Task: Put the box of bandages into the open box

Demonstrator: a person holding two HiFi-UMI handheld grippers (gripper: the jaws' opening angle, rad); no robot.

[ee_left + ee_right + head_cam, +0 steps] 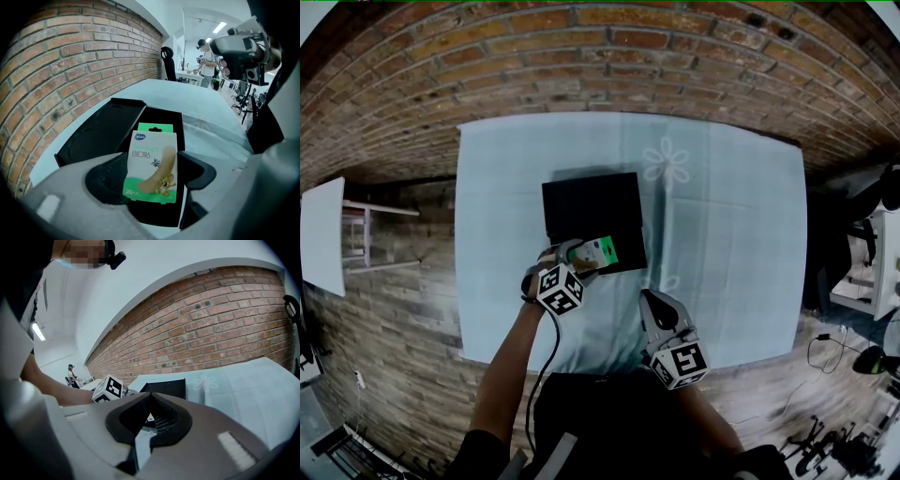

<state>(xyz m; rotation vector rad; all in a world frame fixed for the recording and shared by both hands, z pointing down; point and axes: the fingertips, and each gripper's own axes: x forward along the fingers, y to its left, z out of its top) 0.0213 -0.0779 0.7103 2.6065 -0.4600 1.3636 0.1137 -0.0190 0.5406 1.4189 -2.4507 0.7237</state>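
**Item: box of bandages** [151,157]. Flat carton, white front with green top flap and green lower band. It carries a blue oval logo, dark characters, a beige plaster strip, small cartoon figures and the number 26. It stands upright, clamped at its side edges between the jaws of the left gripper [155,164], over the near end of the open box [161,119]. In the head view the carton [602,250] sits at that box's near right corner.

**Open box** [581,206]. Black and shallow, with dark insides. A second flat black panel with a round recess lies along its left side.

**Right gripper** [150,394]. Jaws closed tip to tip with nothing between them, held over the table's near edge, apart from the boxes [661,314].

**Not determinable.** Whether the carton's lower edge touches the black box floor cannot be told. Finer print is too small to read. In the head view the left gripper [581,255] covers the carton's left part.

**Setting.** The table [731,244] has a pale blue cloth with a white flower motif. Behind it is a red brick wall [581,56], and to either side a wood-plank floor [394,309]. An office chair [168,63] and distant people stand beyond the table's far end.
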